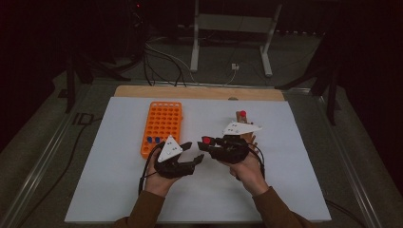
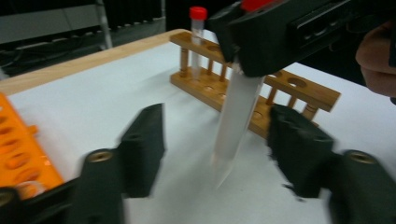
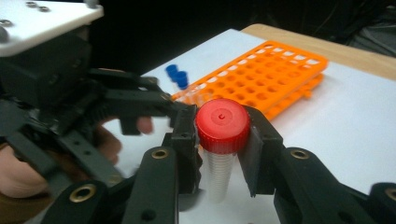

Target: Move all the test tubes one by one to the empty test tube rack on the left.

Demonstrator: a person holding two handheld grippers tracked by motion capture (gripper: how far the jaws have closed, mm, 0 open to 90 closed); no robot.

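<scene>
My right gripper (image 3: pixel 219 151) is shut on a clear tube with a red cap (image 3: pixel 222 125), gripped just under the cap. In the left gripper view the tube (image 2: pixel 233 121) hangs down, slightly tilted, between my left gripper's (image 2: pixel 219 149) two jaws. There is a gap on each side, so that gripper is open around it. From above, the left gripper (image 1: pixel 194 153) and right gripper (image 1: pixel 204 145) meet over the middle of the white sheet, the red cap (image 1: pixel 207 140) between them. A wooden rack (image 2: pixel 299 86) behind holds another red-capped tube (image 2: pixel 197 37) upright.
An orange rack (image 1: pixel 161 124) stands to the left on the white sheet (image 1: pixel 119 190), with two blue-capped tubes (image 1: pixel 152 140) in its near end. The wooden rack (image 1: pixel 243 124) stands just beyond my right hand. The table's wooden edge (image 1: pixel 199 91) runs along the back.
</scene>
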